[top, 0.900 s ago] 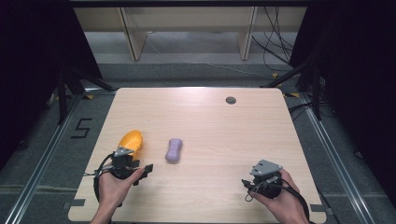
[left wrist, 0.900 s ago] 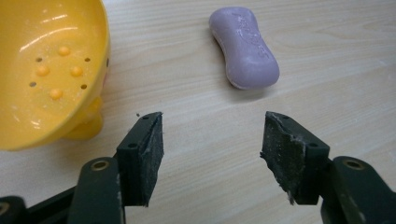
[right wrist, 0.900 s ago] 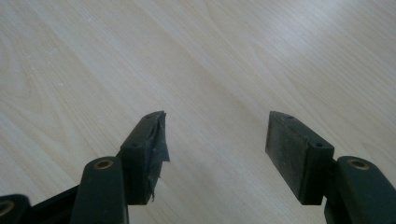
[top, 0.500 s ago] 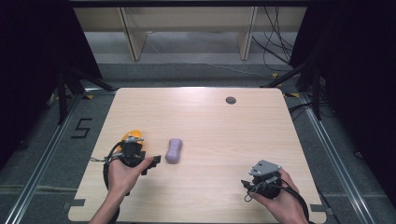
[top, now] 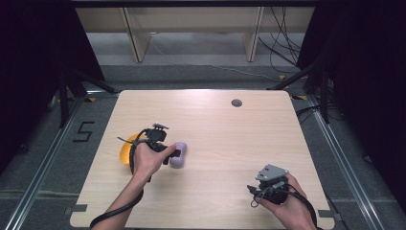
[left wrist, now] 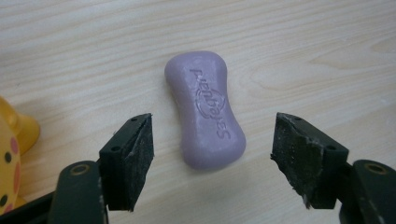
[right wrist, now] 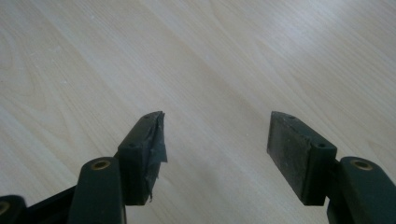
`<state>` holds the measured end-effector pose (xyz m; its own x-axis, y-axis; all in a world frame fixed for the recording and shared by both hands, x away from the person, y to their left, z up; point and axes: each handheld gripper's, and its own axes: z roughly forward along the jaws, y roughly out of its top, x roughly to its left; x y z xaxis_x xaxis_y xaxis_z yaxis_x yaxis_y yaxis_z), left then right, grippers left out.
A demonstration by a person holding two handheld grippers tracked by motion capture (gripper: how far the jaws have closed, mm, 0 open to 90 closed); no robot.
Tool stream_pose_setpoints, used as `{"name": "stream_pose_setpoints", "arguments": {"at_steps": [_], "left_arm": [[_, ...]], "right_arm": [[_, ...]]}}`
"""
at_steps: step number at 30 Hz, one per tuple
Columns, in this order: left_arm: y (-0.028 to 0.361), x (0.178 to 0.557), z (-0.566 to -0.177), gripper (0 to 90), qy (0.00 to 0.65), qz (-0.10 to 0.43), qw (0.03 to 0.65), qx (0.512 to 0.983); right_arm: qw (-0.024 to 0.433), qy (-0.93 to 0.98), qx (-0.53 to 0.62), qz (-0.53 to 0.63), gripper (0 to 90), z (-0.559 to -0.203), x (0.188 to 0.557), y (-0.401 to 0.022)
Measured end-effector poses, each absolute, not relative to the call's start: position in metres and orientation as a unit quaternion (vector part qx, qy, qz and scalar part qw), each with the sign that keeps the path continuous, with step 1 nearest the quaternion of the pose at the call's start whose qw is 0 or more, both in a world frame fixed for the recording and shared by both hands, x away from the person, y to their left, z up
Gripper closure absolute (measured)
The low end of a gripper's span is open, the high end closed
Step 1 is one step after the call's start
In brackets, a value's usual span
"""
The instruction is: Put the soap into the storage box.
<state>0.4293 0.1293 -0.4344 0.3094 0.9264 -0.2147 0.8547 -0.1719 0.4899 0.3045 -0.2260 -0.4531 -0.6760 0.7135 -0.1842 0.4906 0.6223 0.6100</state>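
Lower left of the high view — the left gripper (top: 176,153) hangs over a purple soap bar (left wrist: 205,108), jaws spread wide, touching nothing. A yellow toy (top: 125,152) sits just beside it. Lower right, the right gripper (right wrist: 215,140) is wide open over bare table (top: 215,124) — empty.

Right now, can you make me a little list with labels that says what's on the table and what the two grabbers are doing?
table: pale wood table
soap: purple soap bar, lying flat, brand side up
toy: yellow toy with dots, beside the soap
left gripper: left gripper open, one jaw on each side of the soap, not touching it
right gripper: right gripper open over bare wood, nothing between its jaws
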Motion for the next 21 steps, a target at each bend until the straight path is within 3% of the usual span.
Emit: {"name": "stream_pose_setpoints", "arguments": {"at_steps": [11,21], "left_arm": [[0.112,0.457,-0.454,28.4,0.587,0.05,0.207,0.781],[0.106,0.464,-0.46,28.9,0.588,0.051,0.19,0.784]], "right_arm": [[0.207,0.876,0.345,0.266,36.9,-0.454,0.305,-0.226],[0.209,0.876,0.343,0.267,36.4,-0.454,0.305,-0.226]]}}
